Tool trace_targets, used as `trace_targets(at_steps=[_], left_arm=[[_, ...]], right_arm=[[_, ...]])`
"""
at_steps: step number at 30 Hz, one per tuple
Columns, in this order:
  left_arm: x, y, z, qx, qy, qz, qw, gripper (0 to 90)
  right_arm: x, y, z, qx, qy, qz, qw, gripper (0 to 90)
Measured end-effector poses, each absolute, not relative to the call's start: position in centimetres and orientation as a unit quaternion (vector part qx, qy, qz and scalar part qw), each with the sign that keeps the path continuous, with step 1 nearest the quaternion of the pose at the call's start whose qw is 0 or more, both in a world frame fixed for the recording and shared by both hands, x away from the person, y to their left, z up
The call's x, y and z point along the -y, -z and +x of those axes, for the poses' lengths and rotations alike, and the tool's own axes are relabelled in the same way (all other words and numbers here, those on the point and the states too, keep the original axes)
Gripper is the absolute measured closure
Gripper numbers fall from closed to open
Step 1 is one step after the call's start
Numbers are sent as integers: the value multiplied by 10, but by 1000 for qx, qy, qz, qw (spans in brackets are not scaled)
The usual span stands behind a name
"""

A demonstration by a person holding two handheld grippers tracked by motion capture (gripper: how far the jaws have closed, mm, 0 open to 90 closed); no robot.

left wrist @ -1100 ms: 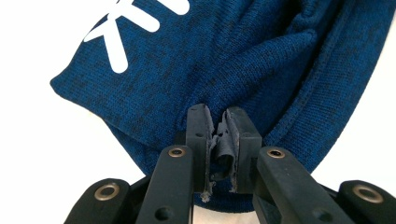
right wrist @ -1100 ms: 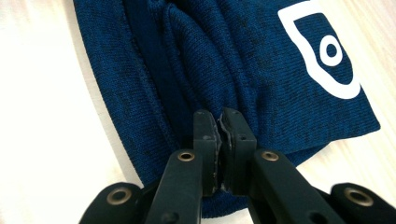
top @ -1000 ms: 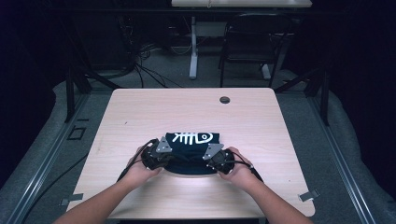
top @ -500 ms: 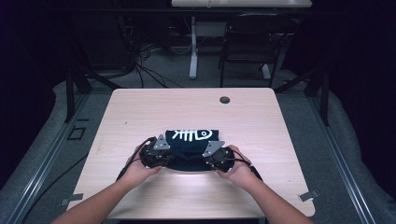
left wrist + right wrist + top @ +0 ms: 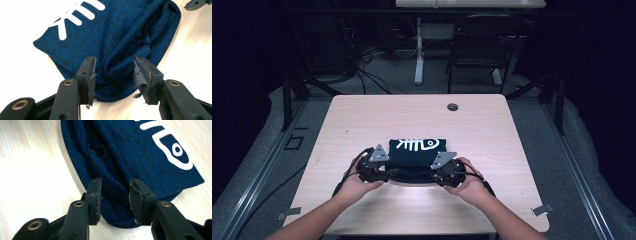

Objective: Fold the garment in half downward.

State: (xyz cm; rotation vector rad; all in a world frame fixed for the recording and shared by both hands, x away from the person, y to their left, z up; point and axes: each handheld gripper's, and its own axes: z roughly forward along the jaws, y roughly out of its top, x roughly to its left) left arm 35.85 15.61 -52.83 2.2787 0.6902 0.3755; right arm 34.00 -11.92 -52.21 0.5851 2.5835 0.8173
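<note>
Both jaw pairs have just been opened, so the folded blue shirt (image 5: 417, 152) looks let go by the left gripper (image 5: 114, 75) and right gripper (image 5: 114, 195), fold probably done.

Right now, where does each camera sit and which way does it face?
High view: above the near table edge, looking forward and down at the folded blue garment; forearms and both hands show.
Left gripper view: on the left tongs, facing the garment's near fold; its open jaws show.
Right gripper view: on the right tongs, likewise.
All three share the garment's white print.
</note>
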Motion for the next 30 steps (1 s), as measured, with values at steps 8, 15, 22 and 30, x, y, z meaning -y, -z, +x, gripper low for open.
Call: trace_targets(at_steps=[8,15,22,30], left_arm=[[-164,525,356,-277,-144,879,360,506],[-173,519,351,-288,-142,872,369,496],[-184,520,345,-302,-140,865,375,495],[-198,528,334,-322,-131,855,385,490]], right_arm=[[123,516,337,-912,-295,212,189,574],[130,511,333,-905,-305,226,192,557],[134,507,323,-897,-319,232,200,545],[145,511,312,-891,-320,247,206,537]])
